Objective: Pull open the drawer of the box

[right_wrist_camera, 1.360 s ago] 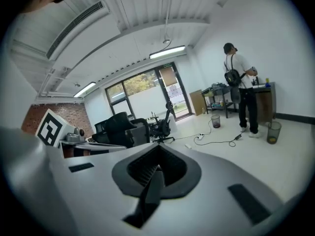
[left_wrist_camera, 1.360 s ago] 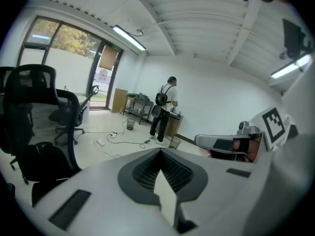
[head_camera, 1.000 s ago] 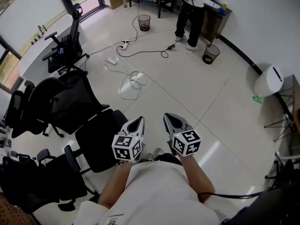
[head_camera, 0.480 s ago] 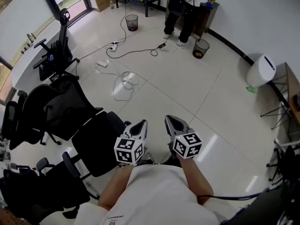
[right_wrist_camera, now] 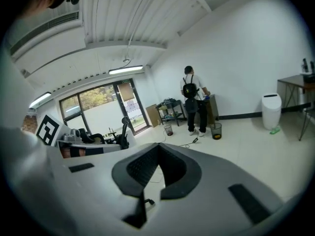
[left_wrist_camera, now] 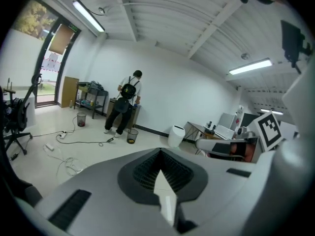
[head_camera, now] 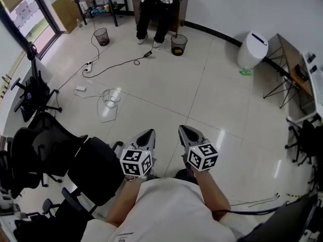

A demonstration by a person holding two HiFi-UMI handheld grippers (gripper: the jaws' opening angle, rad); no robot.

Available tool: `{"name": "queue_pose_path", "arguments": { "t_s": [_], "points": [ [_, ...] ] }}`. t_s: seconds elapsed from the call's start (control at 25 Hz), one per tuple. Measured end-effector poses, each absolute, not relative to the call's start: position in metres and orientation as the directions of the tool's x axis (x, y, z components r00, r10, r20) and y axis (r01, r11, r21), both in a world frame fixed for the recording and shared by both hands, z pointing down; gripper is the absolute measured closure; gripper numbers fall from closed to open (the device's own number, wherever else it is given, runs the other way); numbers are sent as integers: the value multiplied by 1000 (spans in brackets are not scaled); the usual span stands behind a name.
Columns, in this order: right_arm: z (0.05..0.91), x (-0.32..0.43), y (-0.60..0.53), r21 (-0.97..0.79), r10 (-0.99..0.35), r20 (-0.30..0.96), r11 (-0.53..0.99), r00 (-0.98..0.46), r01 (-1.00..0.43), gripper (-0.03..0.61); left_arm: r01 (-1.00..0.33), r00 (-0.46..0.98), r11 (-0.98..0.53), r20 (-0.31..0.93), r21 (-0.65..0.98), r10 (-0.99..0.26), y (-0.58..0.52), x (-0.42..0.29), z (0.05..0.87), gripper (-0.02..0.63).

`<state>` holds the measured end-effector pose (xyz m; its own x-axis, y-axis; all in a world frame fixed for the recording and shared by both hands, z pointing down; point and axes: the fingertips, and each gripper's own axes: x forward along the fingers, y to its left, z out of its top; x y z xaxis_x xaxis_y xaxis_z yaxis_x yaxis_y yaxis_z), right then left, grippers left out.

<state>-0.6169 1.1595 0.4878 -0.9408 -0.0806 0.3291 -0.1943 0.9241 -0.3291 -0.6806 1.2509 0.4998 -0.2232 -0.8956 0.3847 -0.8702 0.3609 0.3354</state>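
Observation:
No box or drawer shows in any view. In the head view my left gripper (head_camera: 146, 134) and right gripper (head_camera: 184, 131) are held side by side in front of the person's torso, above a pale tiled floor. Both point forward, a little downward. The left gripper view shows my left gripper (left_wrist_camera: 160, 150) with its jaws met at the tip and nothing between them. In the right gripper view my right gripper (right_wrist_camera: 157, 145) is likewise shut and empty. Each carries its cube with square markers.
Several black office chairs (head_camera: 55, 150) crowd the left. Loose cables (head_camera: 108, 98) lie on the floor ahead. At the far wall a person (head_camera: 154, 6) stands at a desk beside two waste bins (head_camera: 177, 44). A white bin (head_camera: 252, 49) and a folding table (head_camera: 288, 54) stand right.
Both grippers and the head have swung to the right together. The chairs slid toward the left edge, and the white bin and folding table moved further into view. Both jaws stay shut.

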Motion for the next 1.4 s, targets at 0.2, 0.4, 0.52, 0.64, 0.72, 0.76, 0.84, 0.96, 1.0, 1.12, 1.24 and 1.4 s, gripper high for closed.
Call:
{"name": "queue_pose_path", "arguments": {
  "t_s": [0.2, 0.4, 0.52, 0.64, 0.72, 0.76, 0.84, 0.96, 1.0, 1.12, 1.24, 1.4],
  "points": [
    [483, -566, 1098, -332, -191, 312, 896, -931, -295, 591, -912, -118, 254, 387, 322, -915, 1181, -637, 497, 614],
    [483, -511, 1039, -338, -298, 300, 855, -906, -394, 591, -943, 1, 129, 390, 307, -921, 1107, -588, 496, 614],
    [486, -476, 1007, -344, -360, 301, 823, -883, -452, 591, -952, 69, 57, 393, 300, -917, 1068, -557, 496, 614],
    [486, -443, 981, -346, -417, 298, 791, -859, -504, 591, -955, 133, -11, 397, 295, -908, 1035, -527, 496, 614],
    [487, -419, 965, -346, -454, 296, 769, -840, -538, 591, -953, 176, -55, 397, 297, -901, 1013, -505, 498, 614],
    [488, -406, 956, -345, -474, 295, 757, -829, -556, 591, -951, 199, -79, 396, 298, -897, 1002, -494, 499, 614],
    [490, -378, 940, -342, -518, 296, 727, -803, -595, 591, -945, 248, -132, 395, 298, -885, 978, -468, 500, 614],
    [497, -333, 922, -338, -577, 305, 679, -758, -652, 591, -932, 321, -214, 394, 292, -861, 949, -425, 502, 614],
    [499, -318, 916, -335, -594, 309, 663, -743, -669, 591, -926, 344, -240, 394, 290, -852, 940, -410, 503, 614],
    [500, -277, 900, -329, -638, 316, 620, -702, -712, 591, -907, 404, -308, 395, 286, -825, 913, -369, 501, 614],
    [500, -237, 887, -336, -681, 315, 572, -662, -748, 592, -884, 458, -365, 393, 291, -797, 893, -329, 498, 614],
    [504, -197, 877, -361, -733, 315, 495, -602, -791, 591, -846, 530, -437, 402, 304, -747, 880, -289, 498, 614]
  ]
}}
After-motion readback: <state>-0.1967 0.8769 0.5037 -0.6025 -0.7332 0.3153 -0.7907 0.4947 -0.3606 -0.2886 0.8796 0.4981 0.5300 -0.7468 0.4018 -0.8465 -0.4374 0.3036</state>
